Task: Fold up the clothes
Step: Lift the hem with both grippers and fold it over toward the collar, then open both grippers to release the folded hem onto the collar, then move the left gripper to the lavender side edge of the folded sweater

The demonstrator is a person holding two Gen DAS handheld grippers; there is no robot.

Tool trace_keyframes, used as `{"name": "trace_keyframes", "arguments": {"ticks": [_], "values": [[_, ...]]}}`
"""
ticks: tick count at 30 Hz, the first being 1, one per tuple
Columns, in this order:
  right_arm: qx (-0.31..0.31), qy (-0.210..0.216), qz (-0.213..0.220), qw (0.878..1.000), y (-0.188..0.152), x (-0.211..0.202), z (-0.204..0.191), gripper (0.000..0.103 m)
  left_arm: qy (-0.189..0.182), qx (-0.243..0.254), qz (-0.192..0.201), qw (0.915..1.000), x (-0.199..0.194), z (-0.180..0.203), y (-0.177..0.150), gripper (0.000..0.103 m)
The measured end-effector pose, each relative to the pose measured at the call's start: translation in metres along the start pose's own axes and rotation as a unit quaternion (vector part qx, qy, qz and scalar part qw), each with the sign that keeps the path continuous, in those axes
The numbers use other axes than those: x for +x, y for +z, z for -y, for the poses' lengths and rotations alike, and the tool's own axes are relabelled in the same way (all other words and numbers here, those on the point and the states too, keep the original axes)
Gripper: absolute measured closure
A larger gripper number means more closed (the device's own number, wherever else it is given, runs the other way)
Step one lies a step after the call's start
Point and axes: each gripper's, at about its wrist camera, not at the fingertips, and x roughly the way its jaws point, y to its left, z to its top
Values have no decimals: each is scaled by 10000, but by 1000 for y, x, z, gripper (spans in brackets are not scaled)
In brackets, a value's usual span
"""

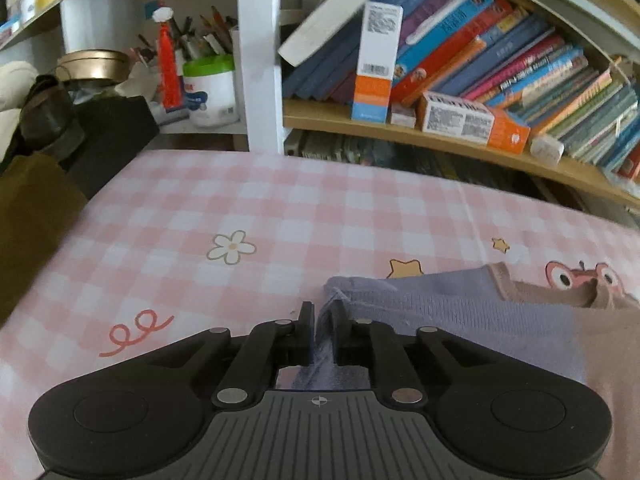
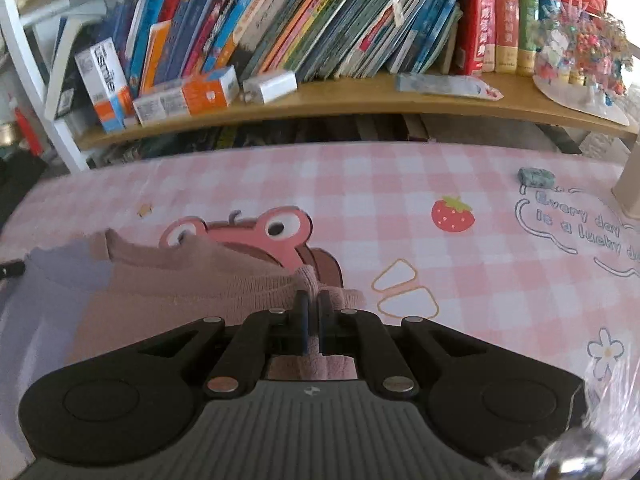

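Sweater (image 1: 460,312) count is one, pinched by left gripper (image 1: 323,314) and right gripper (image 2: 313,304); most is cut off.

Soft daylight, slight motion blur, strong fisheye bending and dark corners.

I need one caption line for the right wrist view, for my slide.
Right tongs shut on the pink edge of a pink-and-lilac knit garment lying on a pink checked tablecloth.
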Motion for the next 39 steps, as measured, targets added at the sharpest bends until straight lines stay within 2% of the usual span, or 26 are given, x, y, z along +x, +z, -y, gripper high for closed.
{"name": "trace_keyframes", "arguments": {"ticks": [3,6,9,12,13,15,16,17,19,27,30,32,34,35,39], "values": [[45,168,291,9994,1,-23,-2,99,-78,-50,285,9996,-20,-3,2,89],[180,116,245,9995,-1,-26,1,99,-112,-54,364,9993,-29,-5,3,89],[215,-104,-119,9996,-6,0,2,97,-52,-13,284,9996,-29,-5,0,89],[118,-143,-85,9998,-8,9,-2,95,-79,3,256,9996,-36,-5,-4,89],[132,-115,-65,9998,-8,7,-2,93,-89,5,259,9996,-40,-5,-5,89],[179,-85,4,9998,-7,0,0,80,-118,9,263,9996,-48,-5,-7,89],[208,-88,51,9997,-8,-6,1,67,-135,4,269,9995,-53,-4,-9,89],[227,-122,101,9996,-8,-12,3,60,-153,-2,276,9995,-58,-4,-10,88],[223,-93,144,9996,-12,-25,4,60,-203,21,299,9993,-68,-2,-14,87],[129,-74,252,9996,-36,-68,-6,40,-238,290,300,9988,-97,14,-35,84],[64,-158,272,9995,-46,-79,-14,33,-251,254,309,9989,-107,16,-44,65],[38,-218,256,9994,-53,-85,-20,29,-139,216,318,9992,-114,17,-49,40],[37,-277,203,9994,-60,-91,-26,25,38,205,365,9991,-123,19,-56,25],[5,-298,192,9994,-65,-94,-30,23,61,232,417,9988,-128,19,-60,21],[75,-580,187,9981,-83,-106,-46,18,-136,268,433,9986,-141,13,-72,17]]}}
